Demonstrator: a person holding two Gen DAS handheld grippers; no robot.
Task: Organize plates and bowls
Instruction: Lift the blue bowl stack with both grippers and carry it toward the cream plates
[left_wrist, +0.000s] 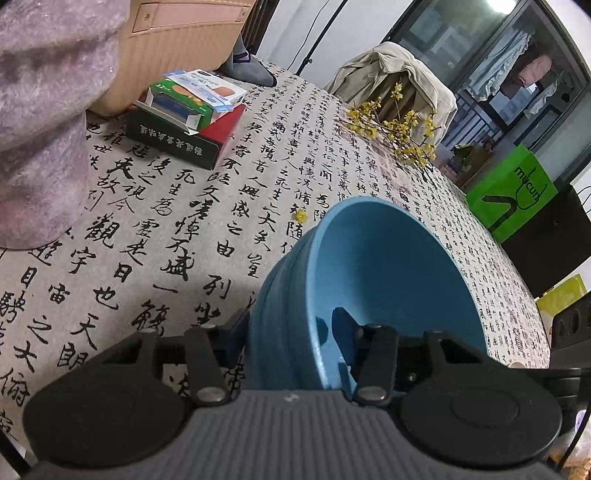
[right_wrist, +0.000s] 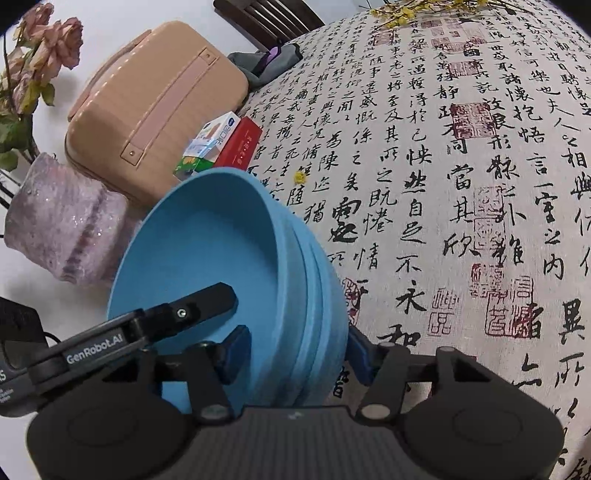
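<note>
Left hand-held gripper (left_wrist: 288, 332) straddles the near wall of the stacked blue bowls (left_wrist: 388, 266), one blue pad outside, one inside, apparently closed on it. Bowls tilt over the calligraphy-cloth counter (left_wrist: 147, 229); boxes (left_wrist: 188, 114) far left, yellow flowers (left_wrist: 402, 125) far right. Right view: right hand-held gripper (right_wrist: 295, 350) likewise clamps the stack's (right_wrist: 207, 236) nested rims; left gripper's finger (right_wrist: 207, 299) shows inside the bowl. Pink case (right_wrist: 147, 107) beyond.

Light blue bowls (right_wrist: 207, 240); cream surface (right_wrist: 443, 184) printed with black calligraphy and red seals; peach-pink case (right_wrist: 147, 110); mottled pink vase (right_wrist: 62, 229); bright green box (left_wrist: 513, 192); yellow blossoms (left_wrist: 399, 125).
</note>
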